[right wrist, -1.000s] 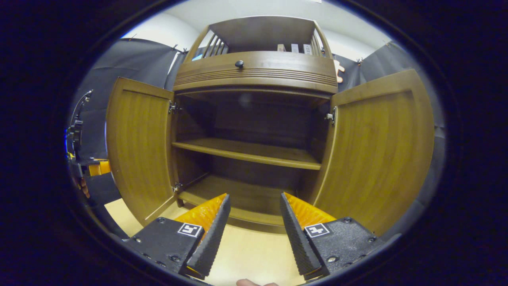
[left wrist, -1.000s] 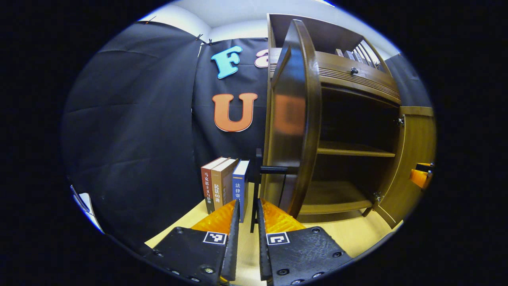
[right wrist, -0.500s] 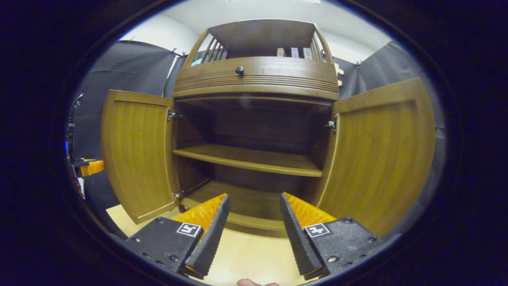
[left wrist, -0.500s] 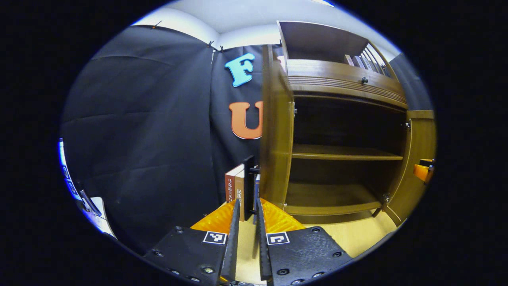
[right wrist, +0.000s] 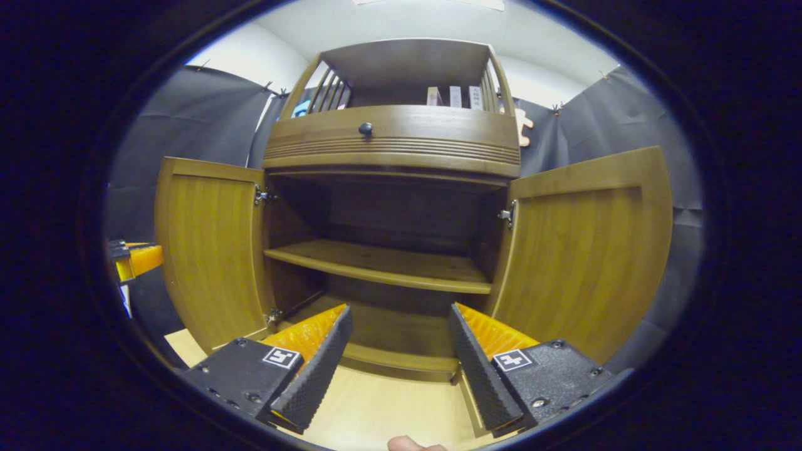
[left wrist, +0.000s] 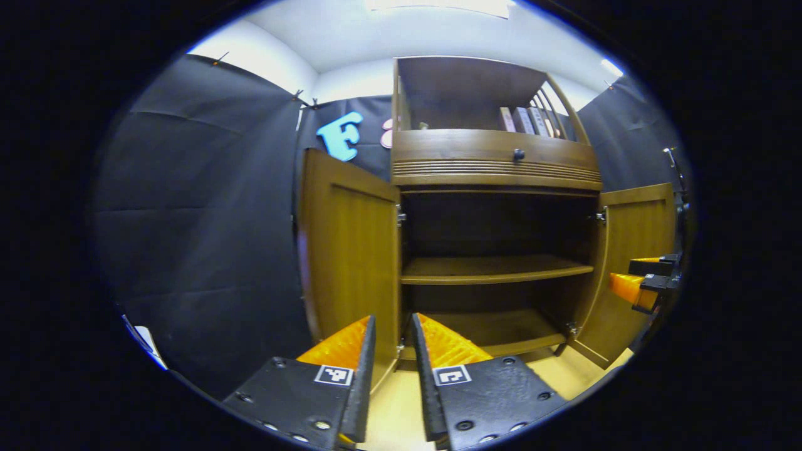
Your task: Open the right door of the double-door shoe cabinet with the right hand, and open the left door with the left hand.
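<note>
Double-door brown wooden shoe cabinet (right wrist: 395, 144) stood ahead with left door (right wrist: 210, 250) and right door (right wrist: 589, 250) swung wide — left gripper (left wrist: 391, 347) narrowly parted, right gripper (right wrist: 401, 351) wide, both empty — seemingly only withdrawal remained.

You face black cloth walls (left wrist: 207, 238) running from nine o'clock round to three. Above them, at twelve, a white ceiling (left wrist: 351, 31) carries a bright light panel (left wrist: 438, 6). Pale wooden flooring (right wrist: 382, 407) lies at six o'clock, with white wall (right wrist: 250, 59) at eleven.
</note>
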Action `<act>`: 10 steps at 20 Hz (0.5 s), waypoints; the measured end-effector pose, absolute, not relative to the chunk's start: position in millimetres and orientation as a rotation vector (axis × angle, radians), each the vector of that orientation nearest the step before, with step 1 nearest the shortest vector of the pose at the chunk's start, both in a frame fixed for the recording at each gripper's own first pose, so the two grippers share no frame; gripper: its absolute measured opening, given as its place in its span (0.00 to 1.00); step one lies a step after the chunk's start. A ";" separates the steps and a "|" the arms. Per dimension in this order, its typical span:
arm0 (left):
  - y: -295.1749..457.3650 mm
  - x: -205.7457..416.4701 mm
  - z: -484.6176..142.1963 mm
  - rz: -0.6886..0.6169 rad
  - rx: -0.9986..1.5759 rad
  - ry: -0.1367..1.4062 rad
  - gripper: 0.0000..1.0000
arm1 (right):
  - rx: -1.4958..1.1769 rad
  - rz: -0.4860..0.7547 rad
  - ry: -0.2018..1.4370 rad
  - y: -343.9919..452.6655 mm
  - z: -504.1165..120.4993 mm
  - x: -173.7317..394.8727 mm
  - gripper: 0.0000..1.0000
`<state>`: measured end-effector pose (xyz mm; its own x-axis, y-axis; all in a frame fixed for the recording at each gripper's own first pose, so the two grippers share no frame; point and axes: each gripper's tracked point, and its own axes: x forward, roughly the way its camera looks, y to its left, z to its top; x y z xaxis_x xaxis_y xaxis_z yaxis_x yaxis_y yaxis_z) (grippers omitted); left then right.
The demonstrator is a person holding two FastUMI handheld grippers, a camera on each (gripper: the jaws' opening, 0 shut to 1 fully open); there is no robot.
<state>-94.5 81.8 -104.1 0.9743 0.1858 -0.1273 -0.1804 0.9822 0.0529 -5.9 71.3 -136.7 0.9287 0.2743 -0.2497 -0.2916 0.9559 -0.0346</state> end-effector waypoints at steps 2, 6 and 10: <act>69.5 -85.0 -97.0 0.154 0.031 0.119 0.45 | -0.069 0.278 0.240 64.4 -129.2 -10.8 0.97; 50.7 -74.3 -83.5 0.120 0.021 0.088 0.80 | -0.086 0.245 0.221 46.8 -114.0 -16.2 0.97; 34.1 -64.6 -71.0 0.090 0.022 0.072 1.00 | -0.085 0.216 0.199 34.6 -97.9 -20.0 0.97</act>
<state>-64.6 34.1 -71.0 0.9934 0.0909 -0.0706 -0.0893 0.9957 0.0249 -20.0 34.6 -97.9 0.9573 0.2040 -0.2046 -0.2208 0.9733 -0.0624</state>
